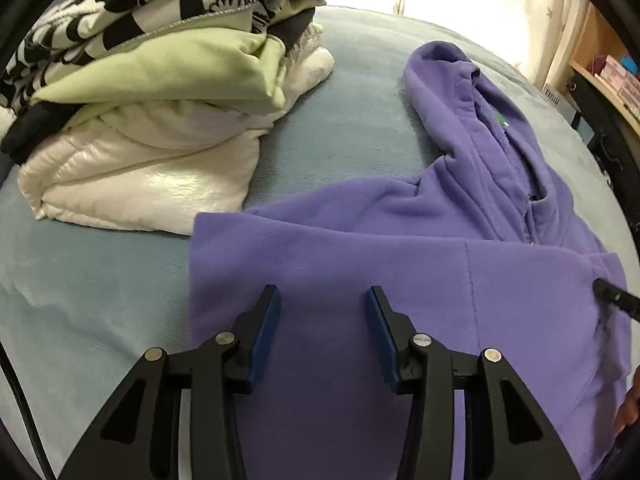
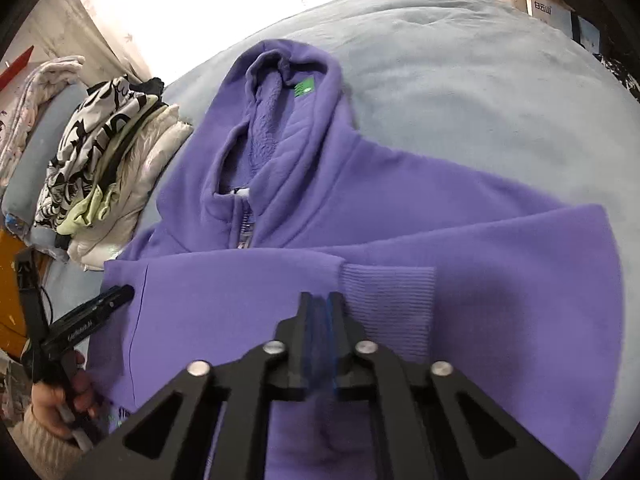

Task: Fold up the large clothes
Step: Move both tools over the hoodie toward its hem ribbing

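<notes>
Left wrist view: using the purple hoodie (image 1: 400, 280) as the landmark, a stack of folded clothes (image 1: 160, 120) sits to its left on the pale blue bedspread (image 1: 80, 300), with a glossy white padded jacket (image 1: 140, 184) at the bottom, a light green garment (image 1: 180, 68) above it and a black-and-white printed one (image 1: 120, 0) on top. The hoodie itself lies spread flat on the bedspread, hood pointing away, a folded panel across its lower part. The left gripper (image 1: 322, 300) hovers over that panel with its blue-padded jaws apart and no cloth between them. At the hoodie's right edge the tip of the other tool pokes in.

From the right wrist view, the same stack lies left of the hoodie, and a hand (image 2: 60, 400) holds the left tool at the hoodie's left edge. The right gripper (image 2: 319, 308) has its jaws pressed together on purple fabric just left of the ribbed cuff (image 2: 388, 284), which lies across the hoodie's front.
</notes>
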The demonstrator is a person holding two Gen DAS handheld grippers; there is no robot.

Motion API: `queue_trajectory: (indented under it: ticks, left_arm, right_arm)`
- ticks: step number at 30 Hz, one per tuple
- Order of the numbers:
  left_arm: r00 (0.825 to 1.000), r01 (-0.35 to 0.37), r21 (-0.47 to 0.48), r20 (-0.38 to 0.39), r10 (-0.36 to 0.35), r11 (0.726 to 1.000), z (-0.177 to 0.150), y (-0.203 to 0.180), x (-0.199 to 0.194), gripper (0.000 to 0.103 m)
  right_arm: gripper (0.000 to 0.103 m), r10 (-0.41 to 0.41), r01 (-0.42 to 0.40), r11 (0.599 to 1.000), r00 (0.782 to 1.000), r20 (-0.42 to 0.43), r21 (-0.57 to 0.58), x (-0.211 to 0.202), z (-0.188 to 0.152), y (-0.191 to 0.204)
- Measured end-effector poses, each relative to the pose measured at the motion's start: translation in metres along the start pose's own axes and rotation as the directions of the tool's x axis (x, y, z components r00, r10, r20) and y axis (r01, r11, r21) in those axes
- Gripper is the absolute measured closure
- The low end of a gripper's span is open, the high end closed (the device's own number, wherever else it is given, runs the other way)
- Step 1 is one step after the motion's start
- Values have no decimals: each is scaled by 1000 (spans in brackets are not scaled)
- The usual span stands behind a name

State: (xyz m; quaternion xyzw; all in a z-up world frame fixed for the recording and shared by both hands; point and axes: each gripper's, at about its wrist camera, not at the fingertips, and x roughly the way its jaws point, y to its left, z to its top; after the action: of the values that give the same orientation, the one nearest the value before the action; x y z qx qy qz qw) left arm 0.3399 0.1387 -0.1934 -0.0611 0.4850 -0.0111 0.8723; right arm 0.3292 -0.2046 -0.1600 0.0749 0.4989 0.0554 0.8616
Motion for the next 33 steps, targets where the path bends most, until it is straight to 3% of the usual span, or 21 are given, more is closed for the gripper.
queue_trajectory:
  ticks: [1,7,14,16,21,33]
  left_arm:
    - [1000,-5,5,0,5,1000,-1,-1,-1,59]
    - [999,-34,4,-30,34,999,-2,-8,-11,53]
    - [999,-23,-33,-42,21,999,-13,-8,-52,40]
    - [999,-9,-51,-40,7,999,-17,-9,-67,35]
    - [999,13,-57,-35,-15,998,-31,-7,-106,33]
    - [999,14,40,-40,-13,999,-79,-9,-177,28]
  right_arm:
    - [94,-61,61,998,998,18,-16,-4,-2,-4]
    - [92,-52,53,994,999,-17,91,-16,-11,-44]
    - [92,-20,17,995,1000,22,99,-68,-26,-45]
    - [89,-19,16,995,999,35,96,-82,-30,-44]
    - [57,-22,16,995,997,68,95,-123,-45,-39]
    - [55,3,-9,997,997,83,79,-187,-95,-41]
